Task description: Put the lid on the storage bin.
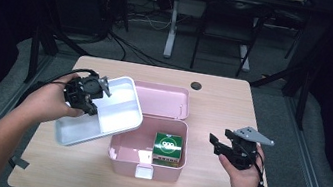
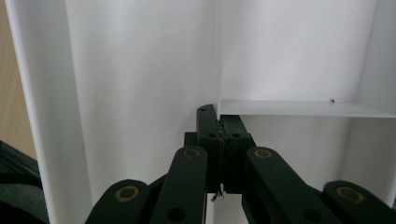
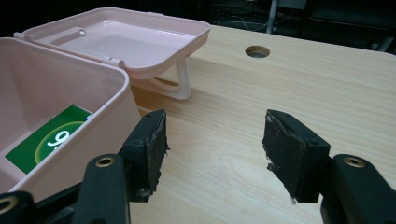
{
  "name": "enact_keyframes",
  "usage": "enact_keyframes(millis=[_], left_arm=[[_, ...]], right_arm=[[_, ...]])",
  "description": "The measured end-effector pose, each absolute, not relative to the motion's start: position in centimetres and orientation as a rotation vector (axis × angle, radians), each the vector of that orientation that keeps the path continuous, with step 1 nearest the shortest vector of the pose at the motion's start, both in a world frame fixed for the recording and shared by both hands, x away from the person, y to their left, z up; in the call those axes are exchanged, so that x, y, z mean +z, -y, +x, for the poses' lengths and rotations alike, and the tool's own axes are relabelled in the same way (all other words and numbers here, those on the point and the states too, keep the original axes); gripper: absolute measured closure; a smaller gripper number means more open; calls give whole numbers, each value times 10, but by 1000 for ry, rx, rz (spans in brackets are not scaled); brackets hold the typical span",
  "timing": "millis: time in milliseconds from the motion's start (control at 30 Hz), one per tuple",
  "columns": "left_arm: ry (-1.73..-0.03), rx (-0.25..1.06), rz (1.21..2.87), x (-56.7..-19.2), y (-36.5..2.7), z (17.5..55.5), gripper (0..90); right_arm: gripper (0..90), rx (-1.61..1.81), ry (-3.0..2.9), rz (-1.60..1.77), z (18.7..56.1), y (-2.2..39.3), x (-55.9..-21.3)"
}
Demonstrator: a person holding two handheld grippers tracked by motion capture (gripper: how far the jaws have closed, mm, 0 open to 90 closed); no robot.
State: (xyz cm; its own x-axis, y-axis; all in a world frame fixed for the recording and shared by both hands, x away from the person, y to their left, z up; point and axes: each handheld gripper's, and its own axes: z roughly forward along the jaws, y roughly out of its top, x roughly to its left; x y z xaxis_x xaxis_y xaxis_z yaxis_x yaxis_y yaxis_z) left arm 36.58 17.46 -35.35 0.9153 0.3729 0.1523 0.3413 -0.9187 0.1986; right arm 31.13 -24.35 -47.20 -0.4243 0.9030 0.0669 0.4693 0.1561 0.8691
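Dark room, pale wooden bench [image 1: 214, 96]. Left tongs [image 1: 98, 94] clamp the white tray's [image 1: 120, 116] divider, lifted left of the pink box [image 1: 119, 154]; next, set it down. Right tongs [image 3: 212, 149] hover apart, empty.

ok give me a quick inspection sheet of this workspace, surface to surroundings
surface: light wooden table with a round hole near the far edge
job's things: white divided tray held up left of the pink box; the box's lid lies open behind it; a green packet sits inside the box
clutter: nothing seen
grippers: left gripper shut on the tray's divider wall; right gripper open, holding nothing, right of the box
cables: one black cable trails from the left gripper; more lie on the floor behind the table
surroundings: dark room, grey floor, desk legs and a black frame beyond the table
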Motion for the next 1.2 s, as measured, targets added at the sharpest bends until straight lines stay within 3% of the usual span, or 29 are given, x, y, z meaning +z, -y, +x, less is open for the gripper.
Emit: enact_keyframes(millis=[667, 1200], left_arm=[[-211, 253, 2951, -361, -85, 362, 891], [-35, 256, 2985, -379, -51, 356, 891]], right_arm=[[392, 1221, -1937, 1305, 311, 246, -472], [392, 1219, -1933, 1317, 310, 251, -471]])
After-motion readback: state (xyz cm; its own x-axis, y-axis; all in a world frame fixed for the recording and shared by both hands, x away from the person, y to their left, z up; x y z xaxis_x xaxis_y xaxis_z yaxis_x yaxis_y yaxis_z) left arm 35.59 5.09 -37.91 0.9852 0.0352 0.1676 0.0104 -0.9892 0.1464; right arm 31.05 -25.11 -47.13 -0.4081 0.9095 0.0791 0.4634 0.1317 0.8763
